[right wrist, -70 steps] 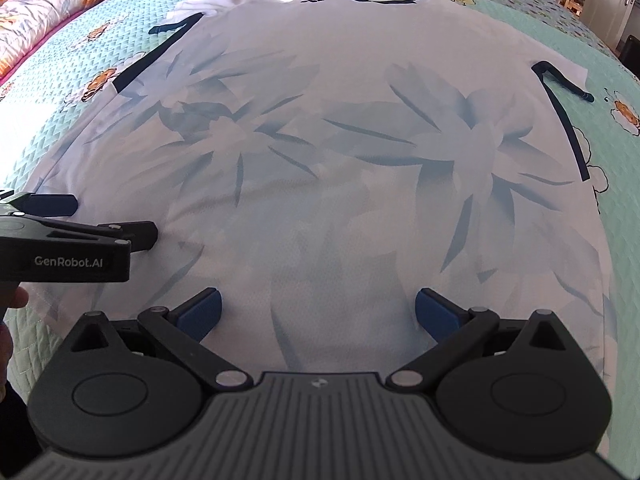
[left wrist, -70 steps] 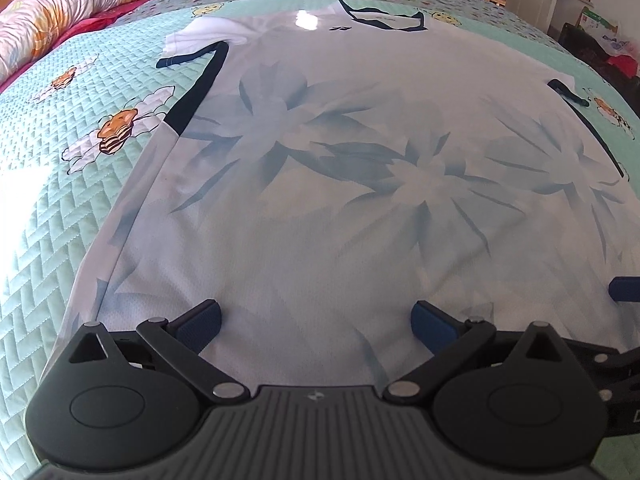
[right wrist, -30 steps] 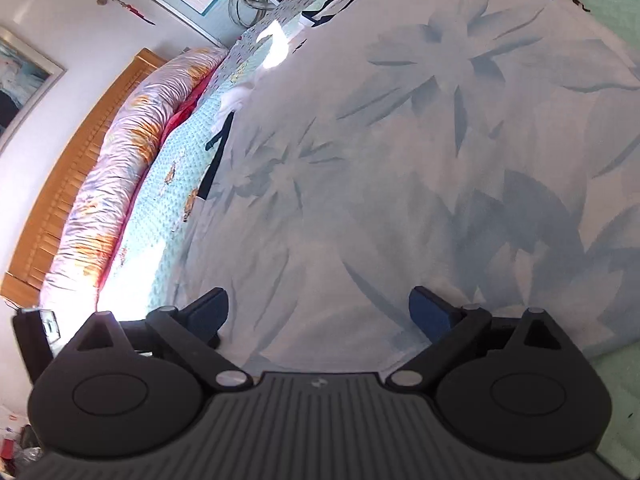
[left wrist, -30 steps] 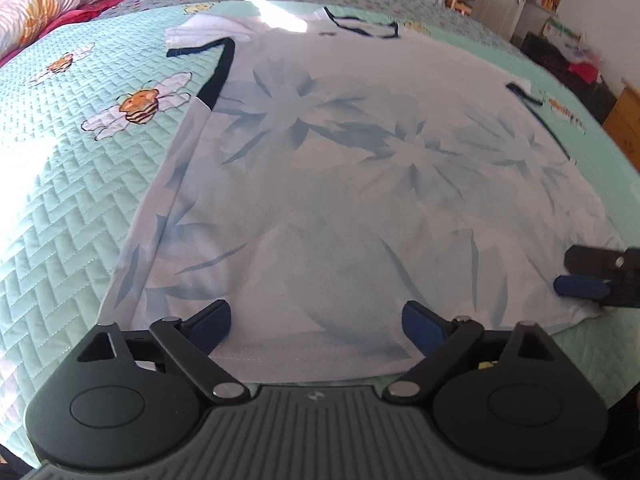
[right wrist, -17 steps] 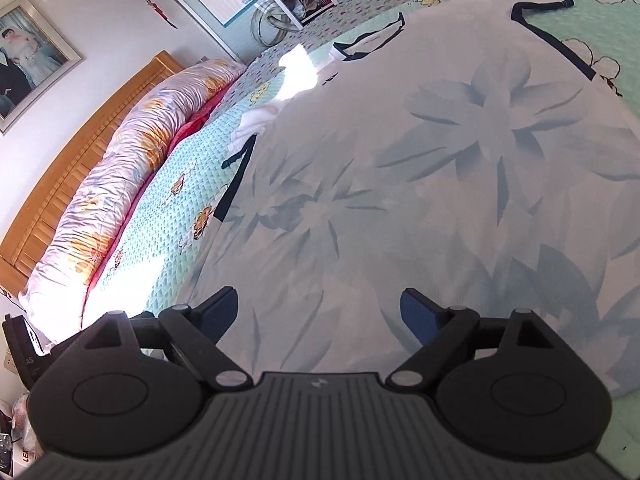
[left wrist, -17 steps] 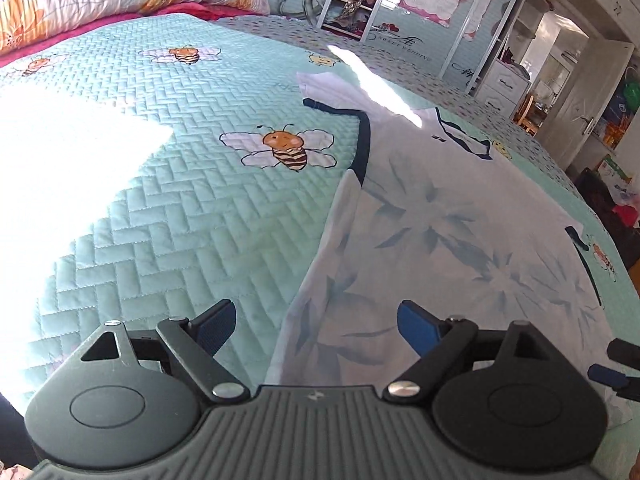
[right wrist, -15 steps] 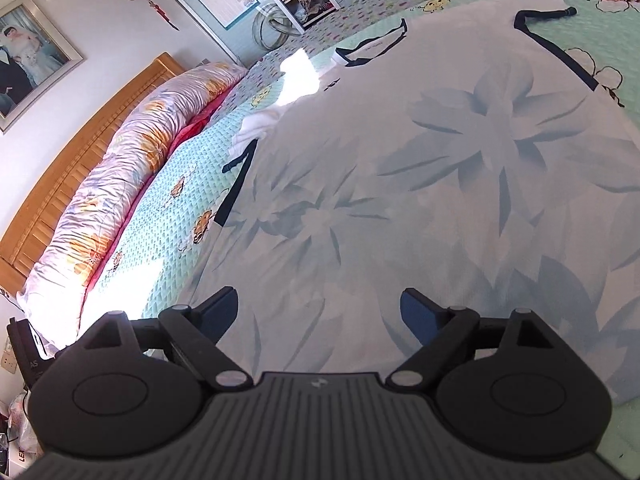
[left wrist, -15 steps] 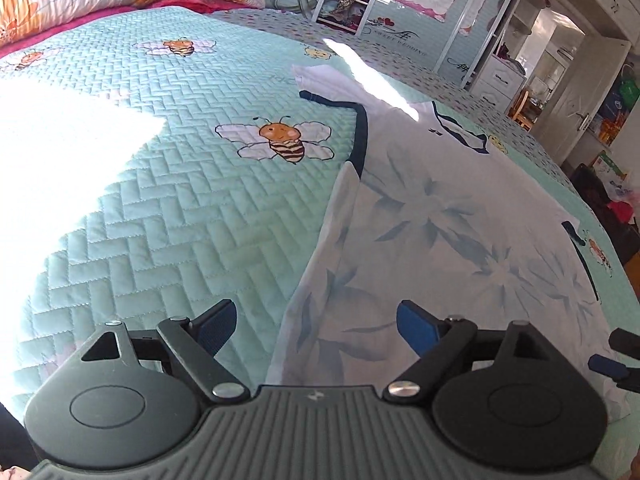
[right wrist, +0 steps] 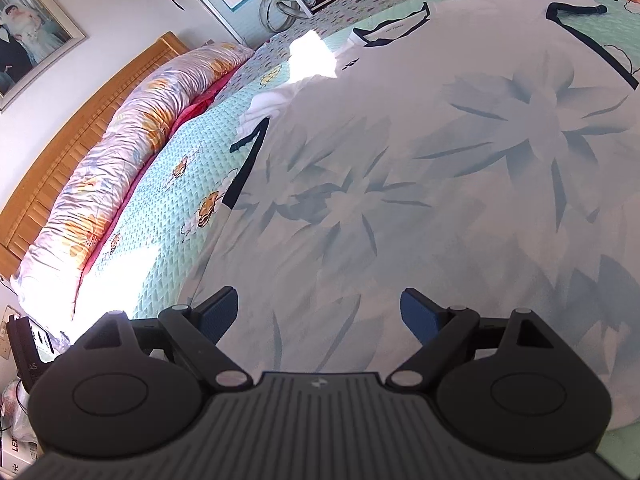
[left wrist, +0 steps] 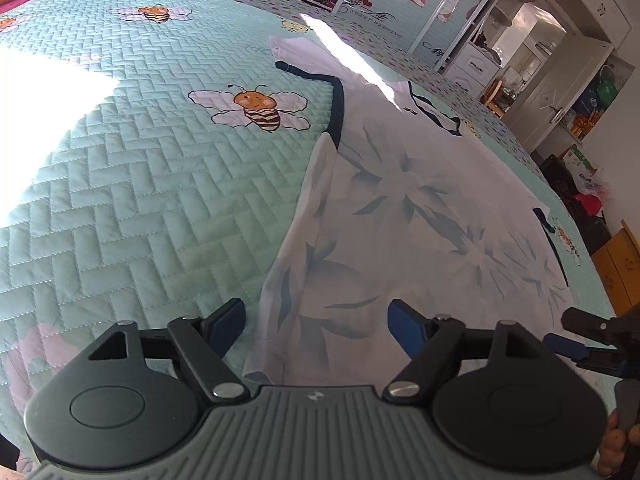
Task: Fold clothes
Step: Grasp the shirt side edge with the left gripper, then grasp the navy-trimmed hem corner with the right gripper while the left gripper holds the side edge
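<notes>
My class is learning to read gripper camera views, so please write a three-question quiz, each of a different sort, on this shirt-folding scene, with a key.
1. True or false: the shirt lies spread flat on the bedspread.
2. In the left wrist view, what lies between the fingers of the left gripper?
A. the shirt's collar
B. the shirt's side edge near the hem
C. a pillow
3. Fill in: the cartoon insect printed on the bedspread beside the dark-trimmed sleeve is a ____.

Key
1. True
2. B; the jaws are closing, the pads not yet pressing the cloth.
3. bee
</notes>
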### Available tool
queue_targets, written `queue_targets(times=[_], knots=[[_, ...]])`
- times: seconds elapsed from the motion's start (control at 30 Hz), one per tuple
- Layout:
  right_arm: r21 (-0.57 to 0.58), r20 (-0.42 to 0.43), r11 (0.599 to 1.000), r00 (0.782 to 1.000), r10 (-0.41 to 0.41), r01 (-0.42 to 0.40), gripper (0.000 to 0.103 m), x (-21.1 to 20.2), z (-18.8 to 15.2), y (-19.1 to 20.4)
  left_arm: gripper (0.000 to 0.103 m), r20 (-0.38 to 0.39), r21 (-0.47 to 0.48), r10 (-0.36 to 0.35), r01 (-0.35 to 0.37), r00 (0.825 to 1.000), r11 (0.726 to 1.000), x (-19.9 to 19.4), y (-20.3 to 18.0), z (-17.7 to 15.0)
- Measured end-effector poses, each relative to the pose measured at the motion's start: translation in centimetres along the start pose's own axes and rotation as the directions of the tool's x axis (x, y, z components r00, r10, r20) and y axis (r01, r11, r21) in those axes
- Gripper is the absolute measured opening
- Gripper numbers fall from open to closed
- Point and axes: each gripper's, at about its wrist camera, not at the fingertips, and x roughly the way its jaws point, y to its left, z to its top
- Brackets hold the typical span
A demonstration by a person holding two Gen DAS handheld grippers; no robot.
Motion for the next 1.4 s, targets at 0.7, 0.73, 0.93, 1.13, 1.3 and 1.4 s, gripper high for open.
queue_targets(times=[0.7, 0.73, 0.93, 1.13, 1.3, 1.4], knots=[[-0.269, 0.057, 0.963, 0.998, 0.041, -0.024, 0.077, -0.1, 6.0, 9.3, 0.001, 0.06, -0.062, -0.059, 0.063, 0.996, 0.996, -0.1, 0.7, 2.2], [-0.311, 0.072, 0.95, 0.997, 0.039, -0.015, 0.069, -0.2, 7.2, 10.6, 0.001, 0.074, -0.062, -0.066, 0.071, 0.995, 0.996, -0.1, 0.5, 2.4], [-0.602, 0.205, 0.792, 0.978, 0.029, 0.103, 0.067, 0.8, 14.8, 19.6, 0.001, 0.109, -0.084, -0.168, 0.177, 0.98, 0.981, 1.2, 0.8, 2.3], [-0.836, 0.257, 0.502, 0.966, -0.001, 0.223, 0.068, 9.9, 17.1, 24.8, 0.001, -0.002, -0.089, -0.193, 0.192, 0.981, 0.977, 1.8, 2.6, 1.0], [-0.923, 0.244, 0.297, 0.969, -0.044, 0.246, 0.068, 20.0, 15.4, 25.3, 0.001, 0.019, -0.122, -0.146, 0.147, 0.989, 0.982, 0.9, 5.1, 1.4], [-0.945, 0.244, 0.208, 0.967, -0.076, 0.255, 0.067, 25.3, 14.1, 24.8, 0.001, 0.008, -0.13, -0.159, 0.159, 0.987, 0.979, 1.6, 5.8, 1.2]])
